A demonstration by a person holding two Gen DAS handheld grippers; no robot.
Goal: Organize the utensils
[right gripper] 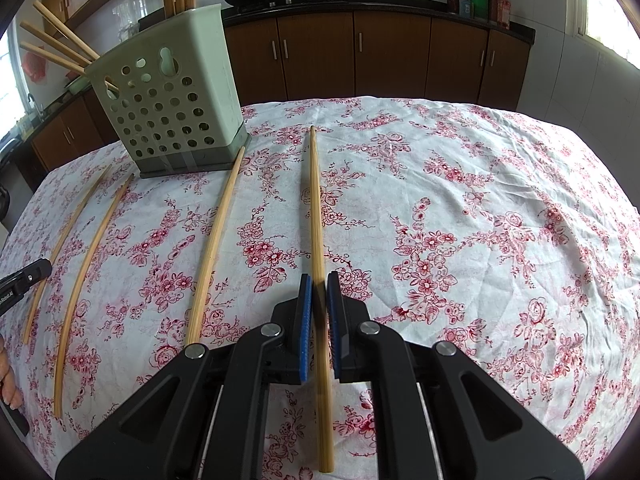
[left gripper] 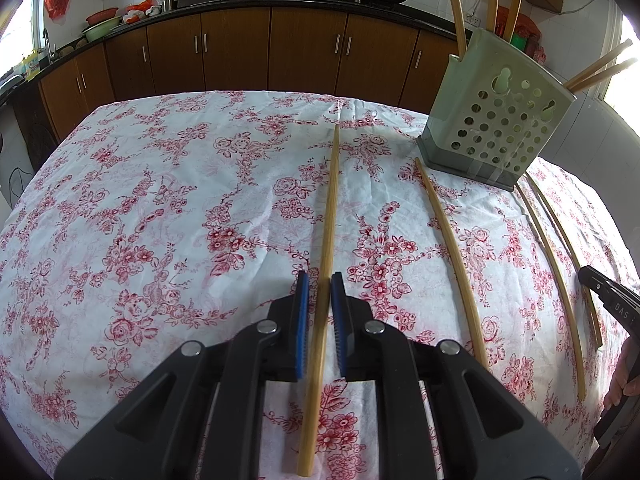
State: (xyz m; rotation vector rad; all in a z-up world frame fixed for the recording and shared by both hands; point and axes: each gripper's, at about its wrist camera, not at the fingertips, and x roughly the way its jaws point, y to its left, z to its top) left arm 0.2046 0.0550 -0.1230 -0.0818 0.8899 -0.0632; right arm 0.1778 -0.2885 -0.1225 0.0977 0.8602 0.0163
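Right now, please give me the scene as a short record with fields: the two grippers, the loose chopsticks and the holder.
Left gripper: shut on the leftmost chopstick
Right gripper: shut on the rightmost chopstick
Loose chopsticks: four, lying roughly parallel on the floral tablecloth
Not gripped: the two middle chopsticks
Holder: pale green, perforated, upright at the far end of the chopstick row
Inside holder: several chopsticks standing or leaning
Lifted yet: cannot tell for either gripped chopstick
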